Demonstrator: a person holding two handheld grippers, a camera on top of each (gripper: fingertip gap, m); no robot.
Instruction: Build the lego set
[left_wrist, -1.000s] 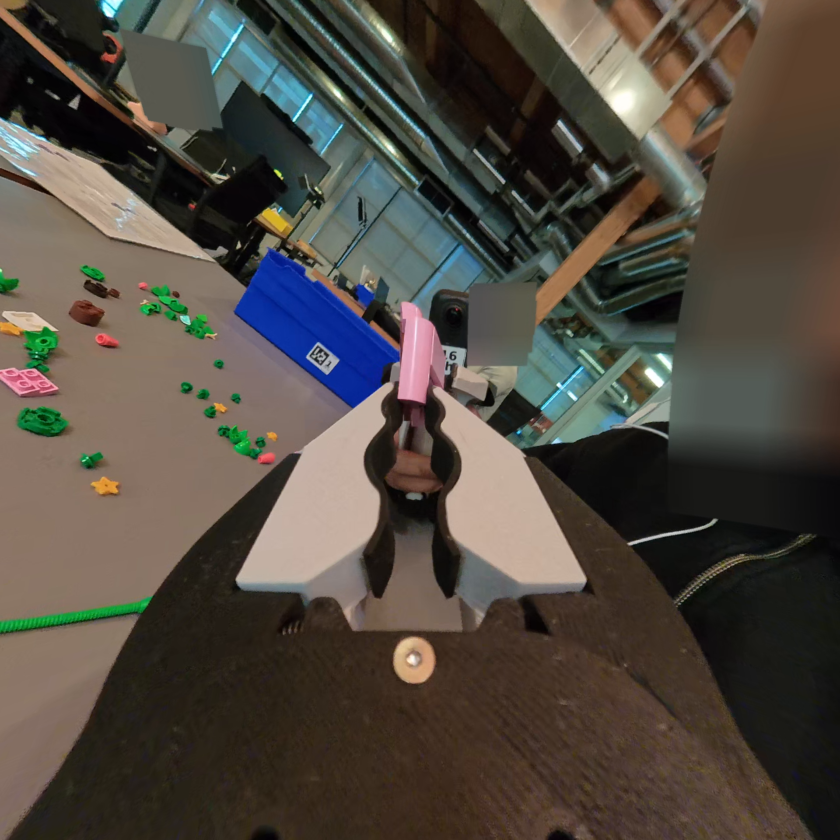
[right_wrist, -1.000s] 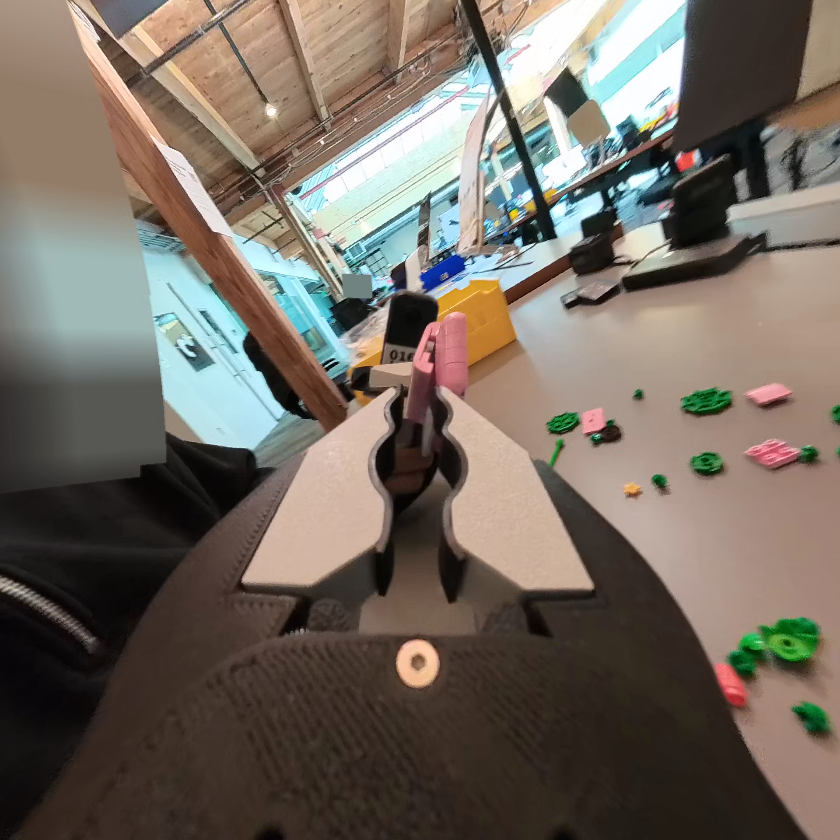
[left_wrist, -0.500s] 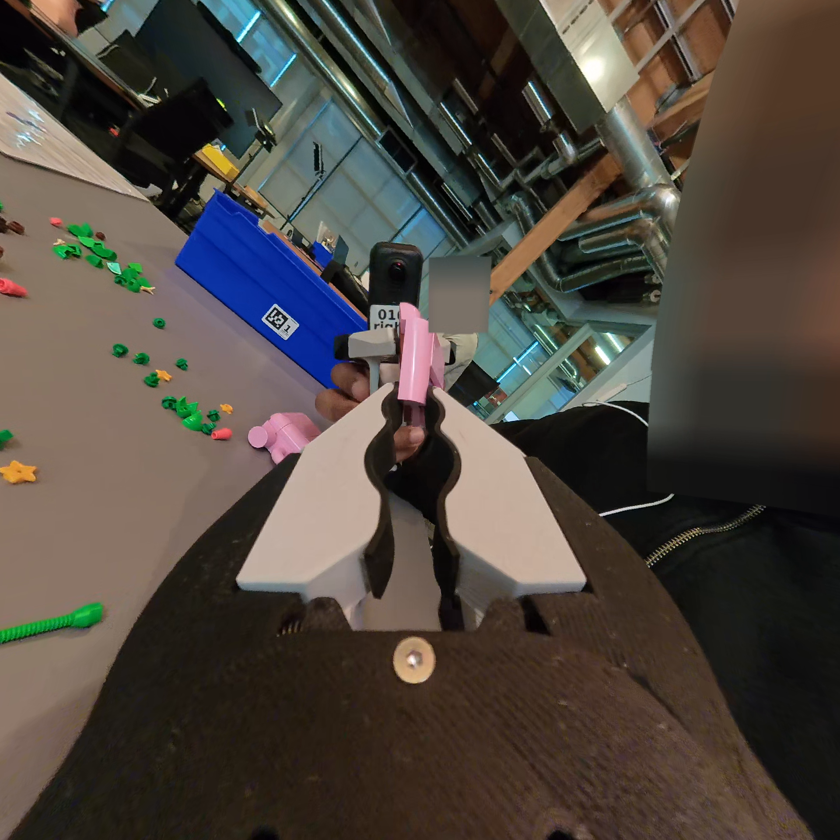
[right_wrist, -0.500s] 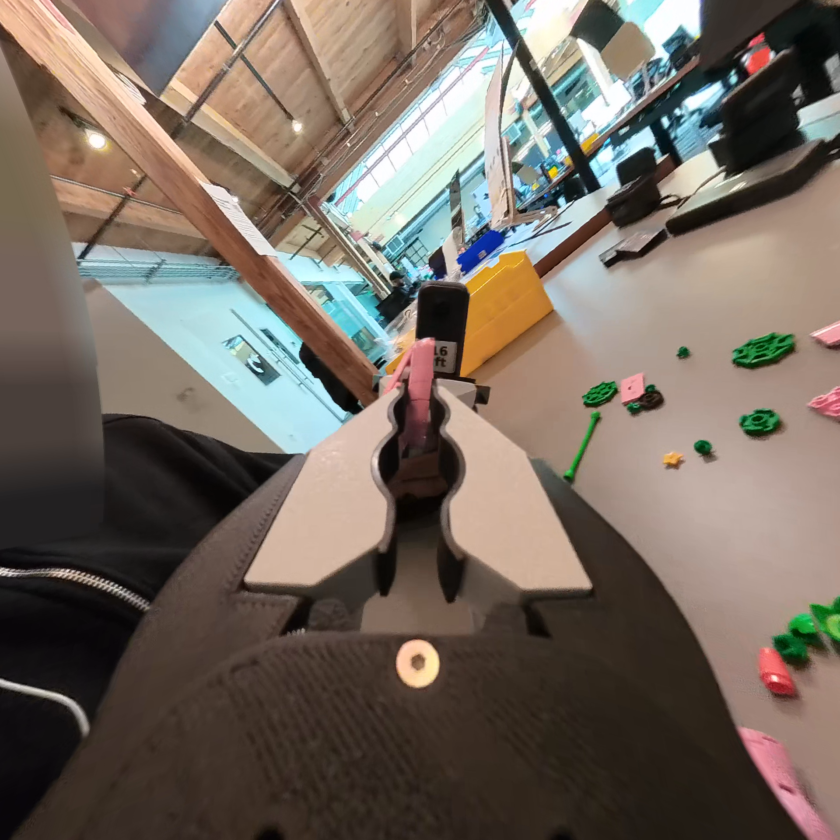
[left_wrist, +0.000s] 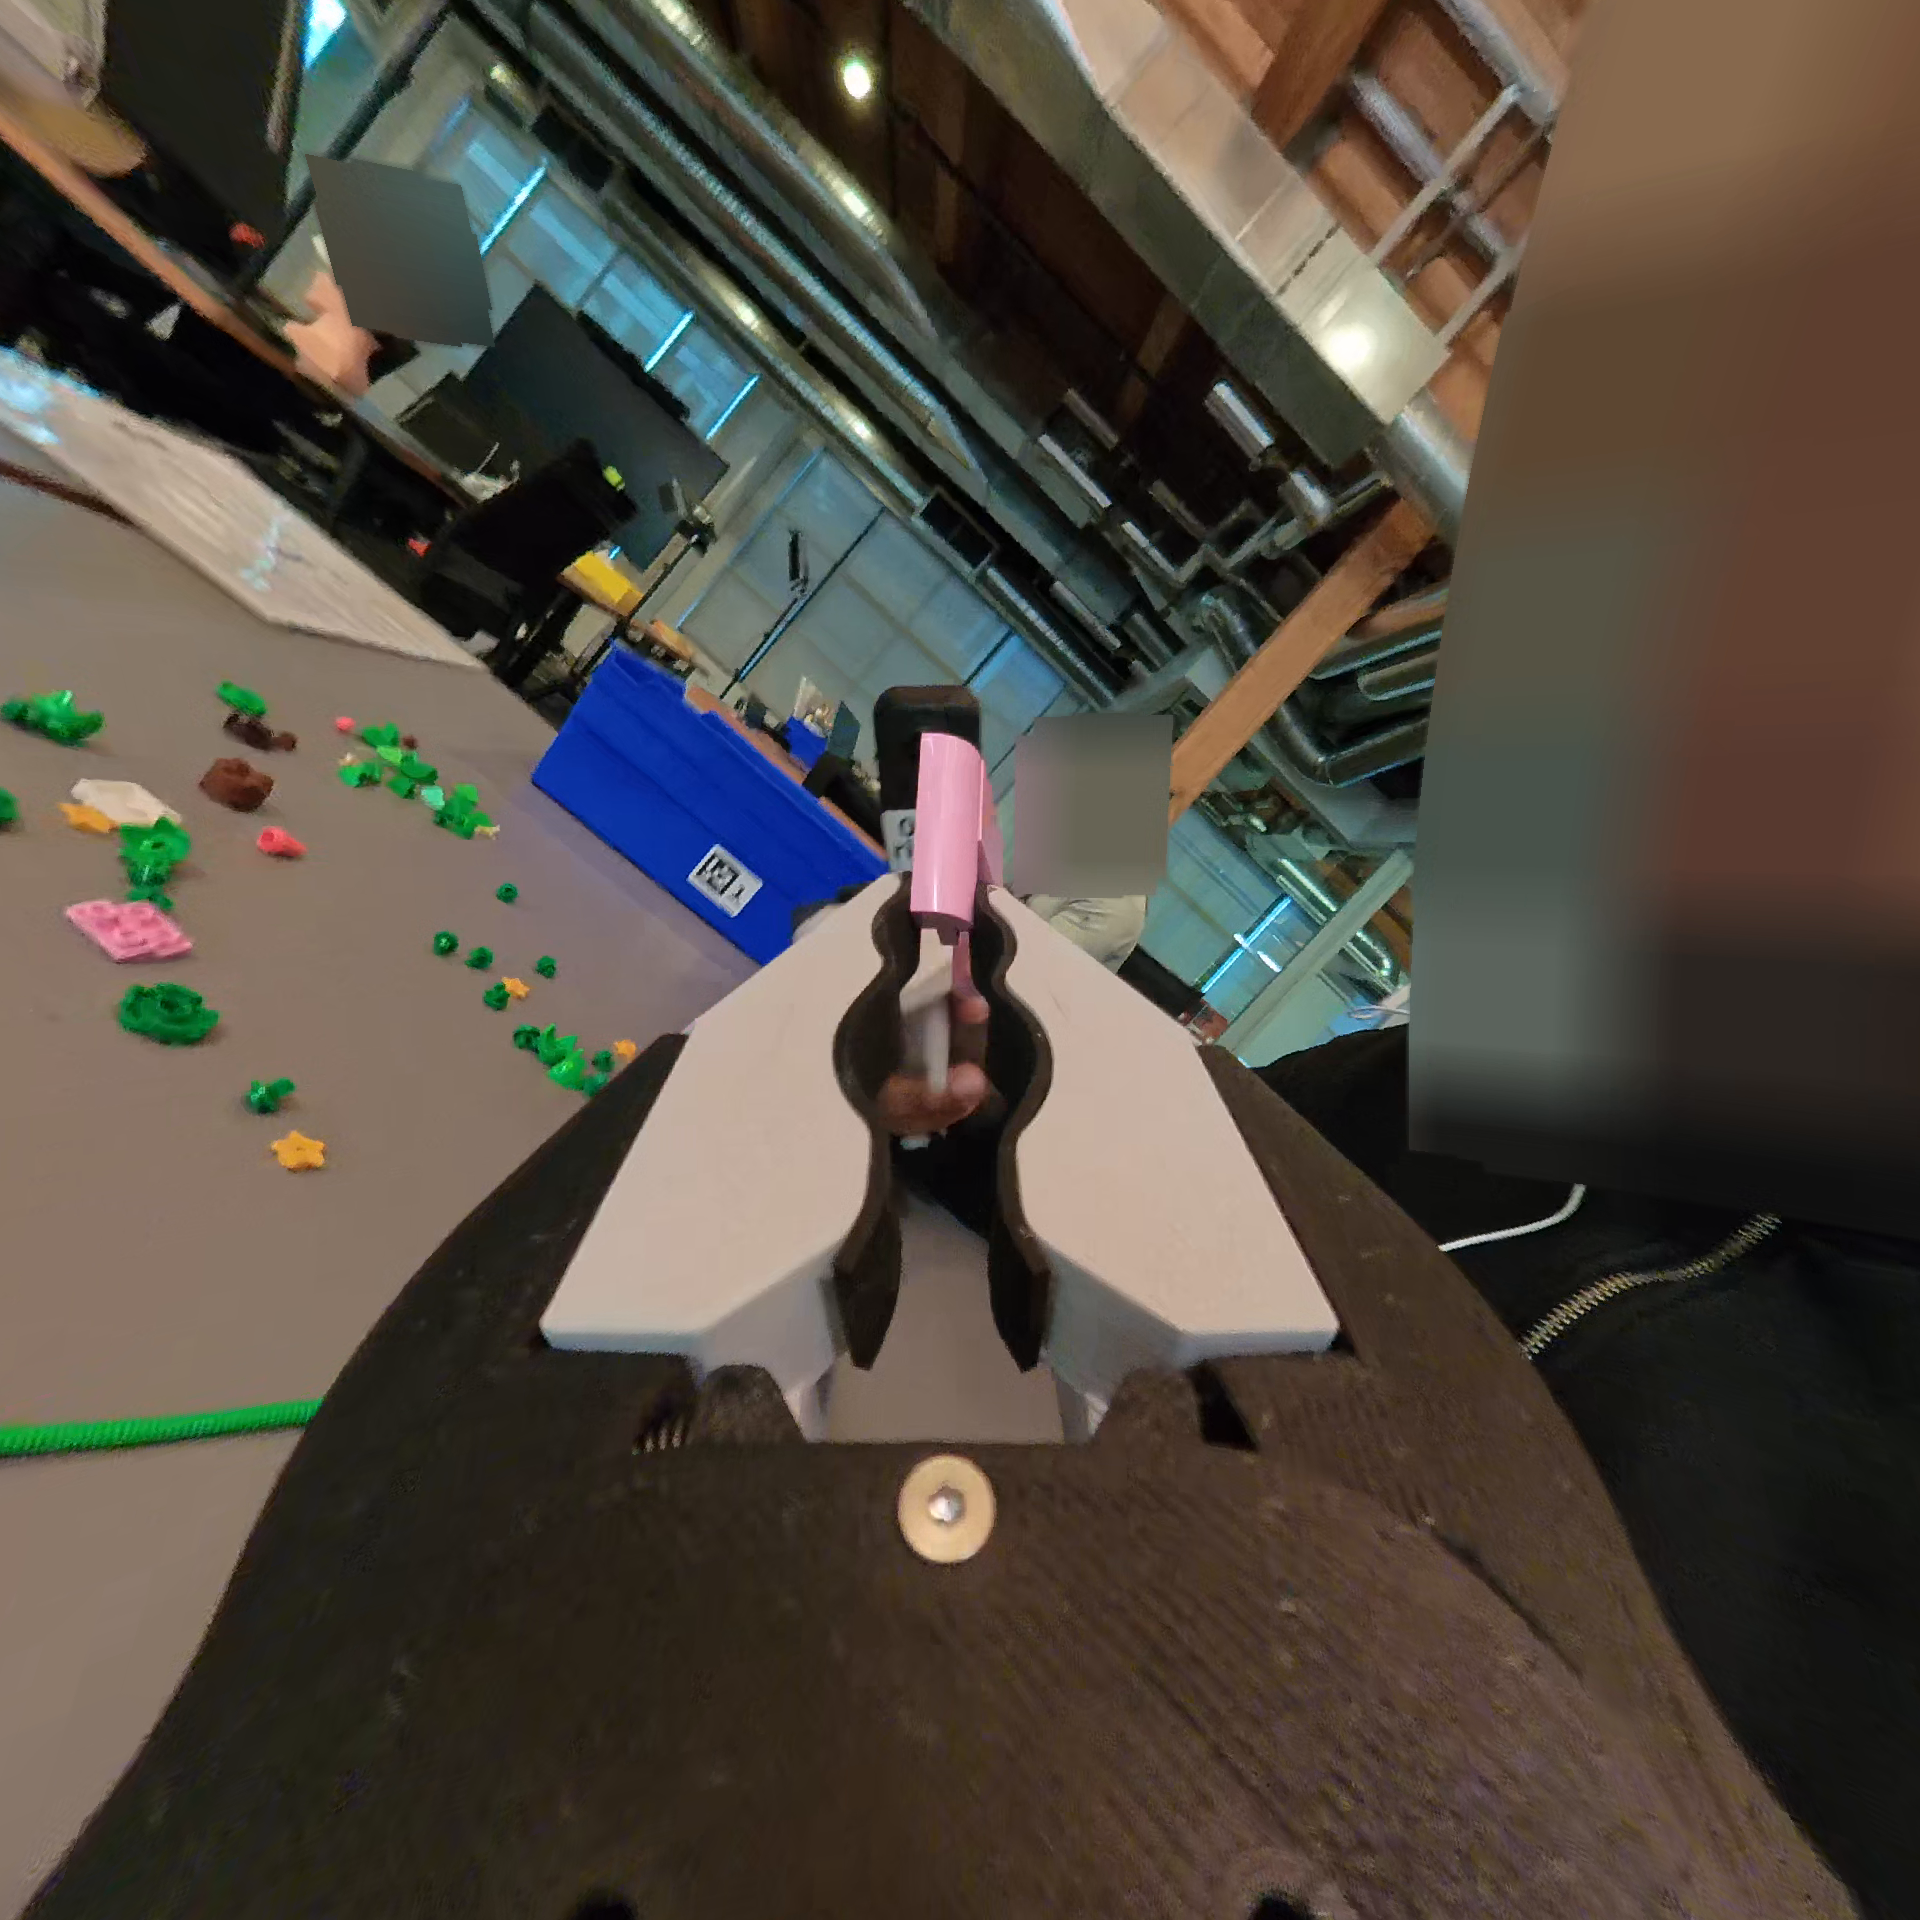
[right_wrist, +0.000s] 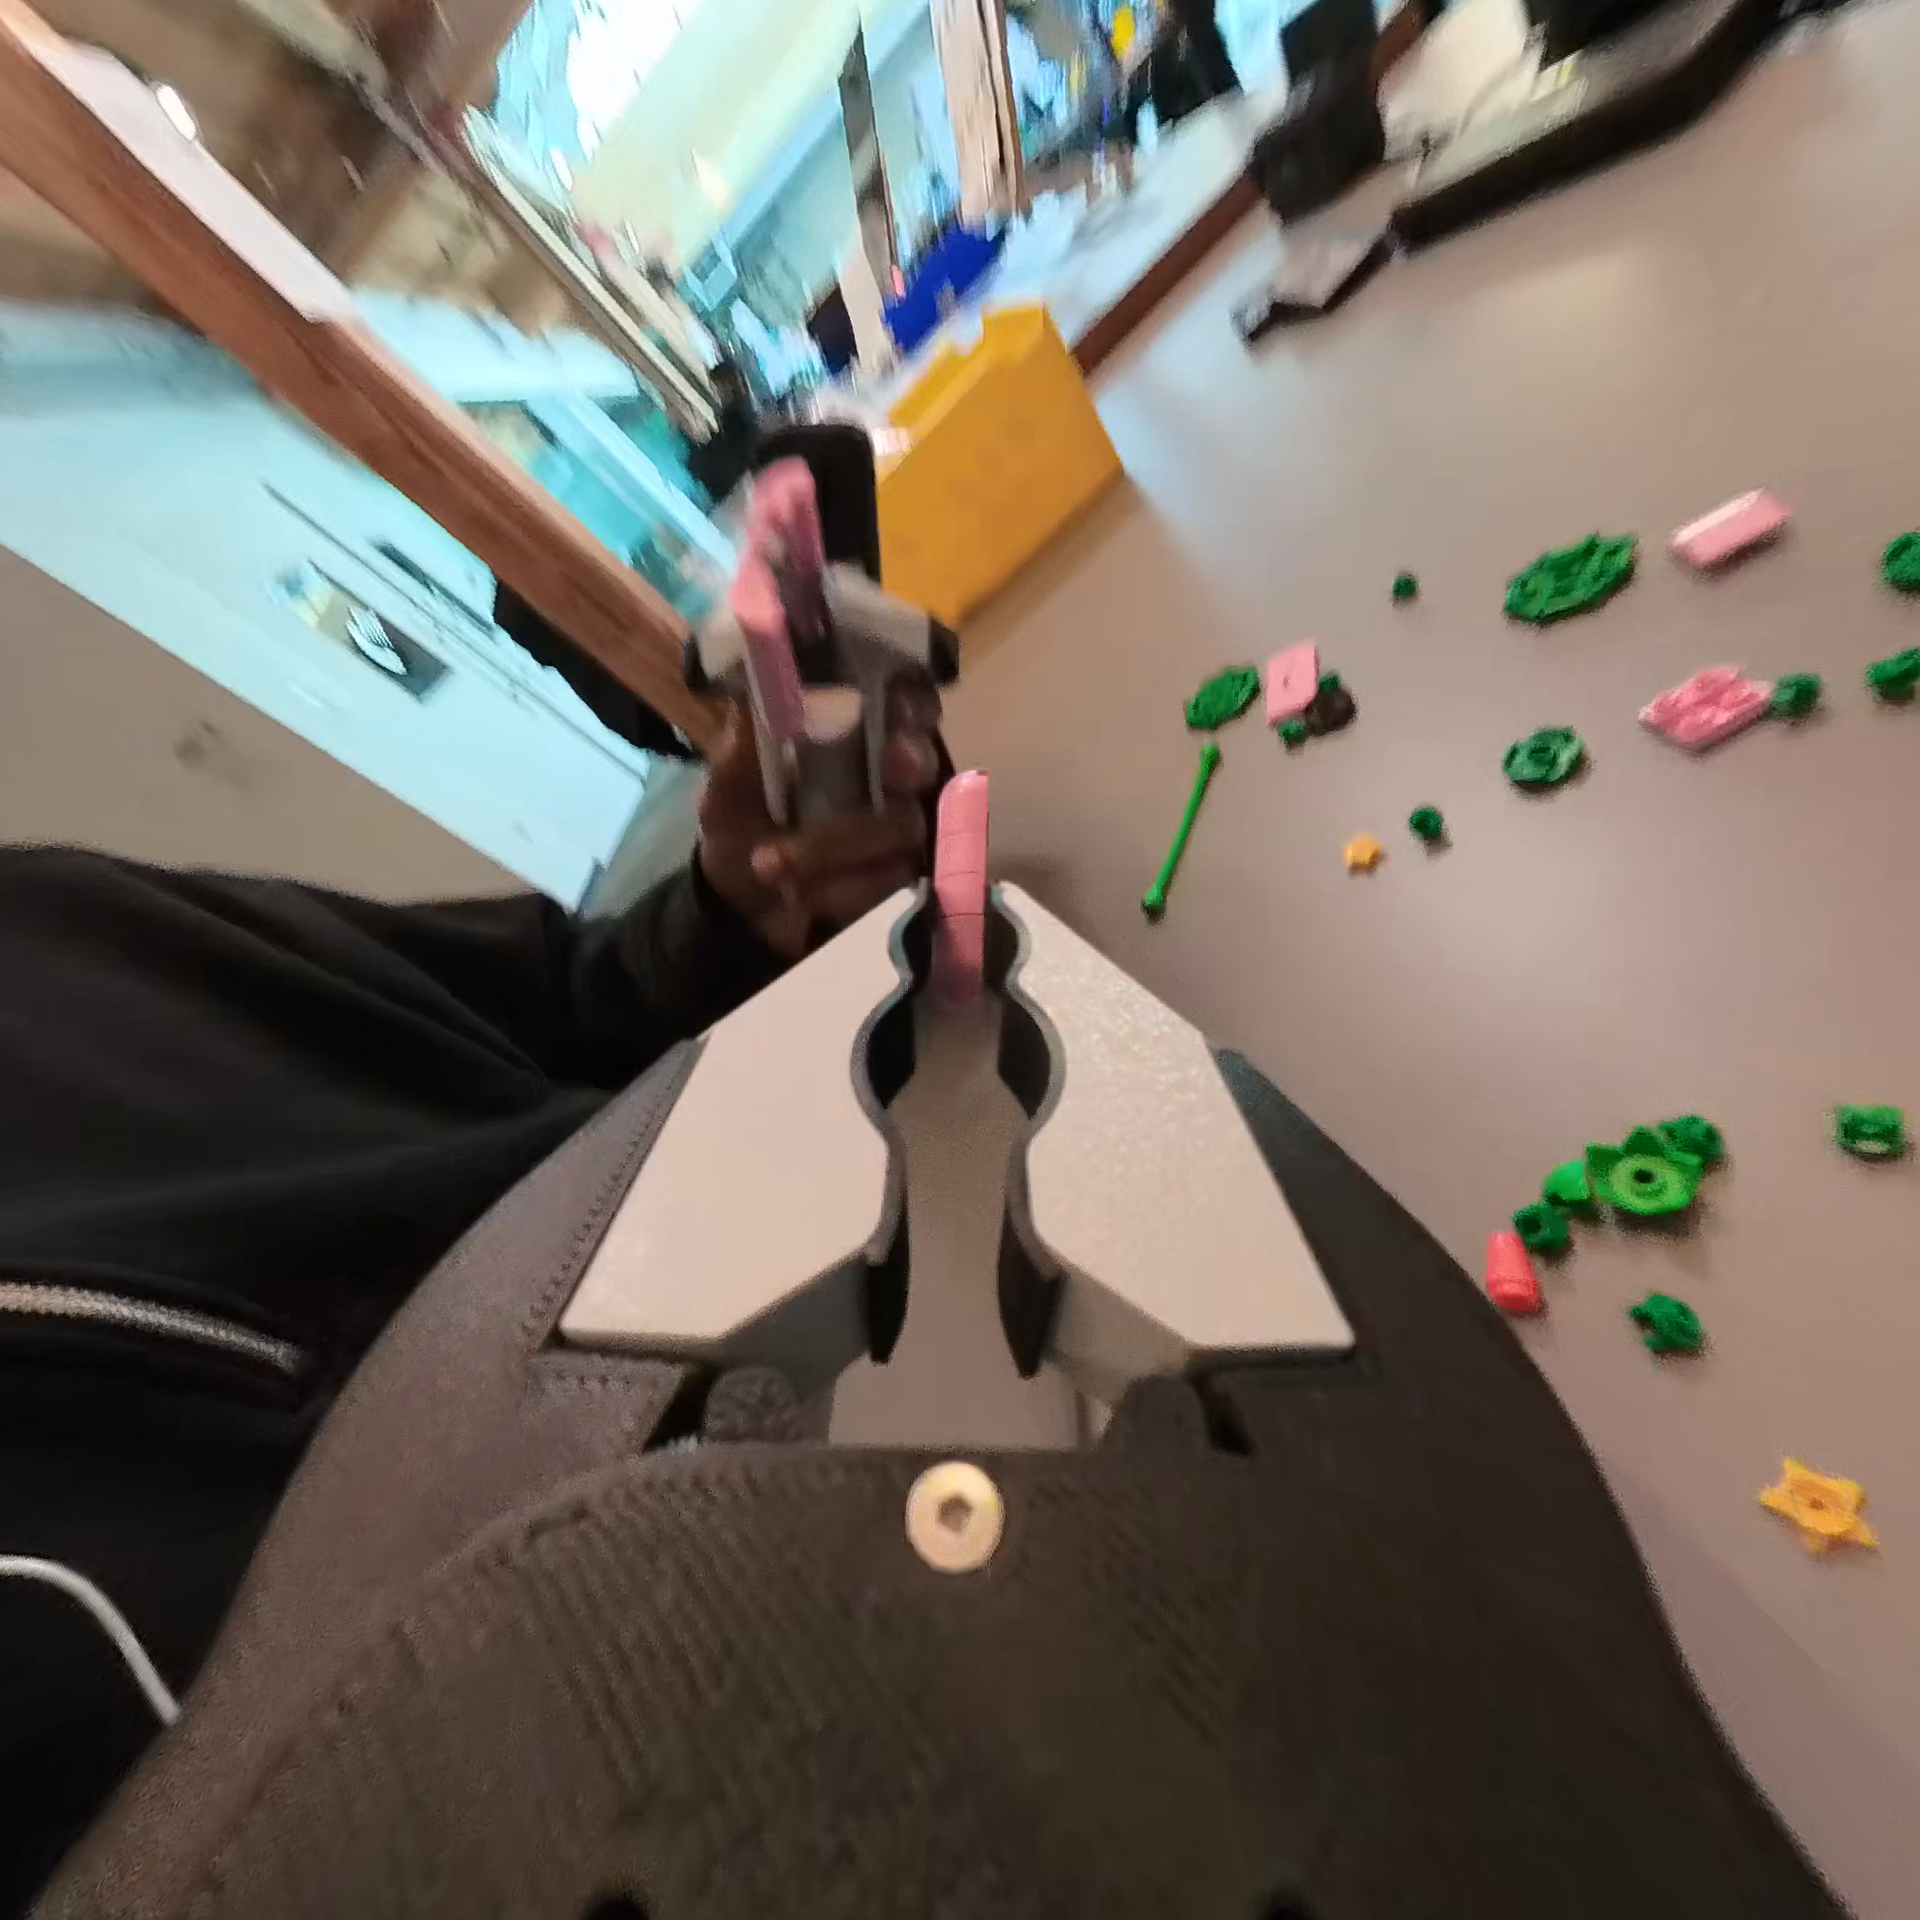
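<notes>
My left gripper (left_wrist: 948, 896) is shut on a pink curved lego piece (left_wrist: 948, 821) and holds it up off the grey table (left_wrist: 312, 1226). My right gripper (right_wrist: 958, 904) is shut on a pink studded lego piece (right_wrist: 961, 831), also in the air. In the blurred right wrist view the left gripper (right_wrist: 852, 634) shows up and to the left with its pink piece (right_wrist: 774, 623), apart from mine. In the left wrist view the right gripper's black camera (left_wrist: 925, 717) shows just behind the pink piece.
A blue bin (left_wrist: 707, 821) and a yellow bin (right_wrist: 987, 457) stand on the table. Several loose green, pink, brown and yellow pieces lie scattered (left_wrist: 130, 927) (right_wrist: 1647, 1179). A green rod (right_wrist: 1179, 831) and a green ribbed stem (left_wrist: 156, 1429) lie nearby. A person's black jacket (right_wrist: 260, 1091) is close. About 7 centimeters separates my left fingertips from my right.
The two grippers were tip to tip with the pink pieces together. Now the right gripper has moved away, down and to the right, with its own pink piece. Both stay shut.
</notes>
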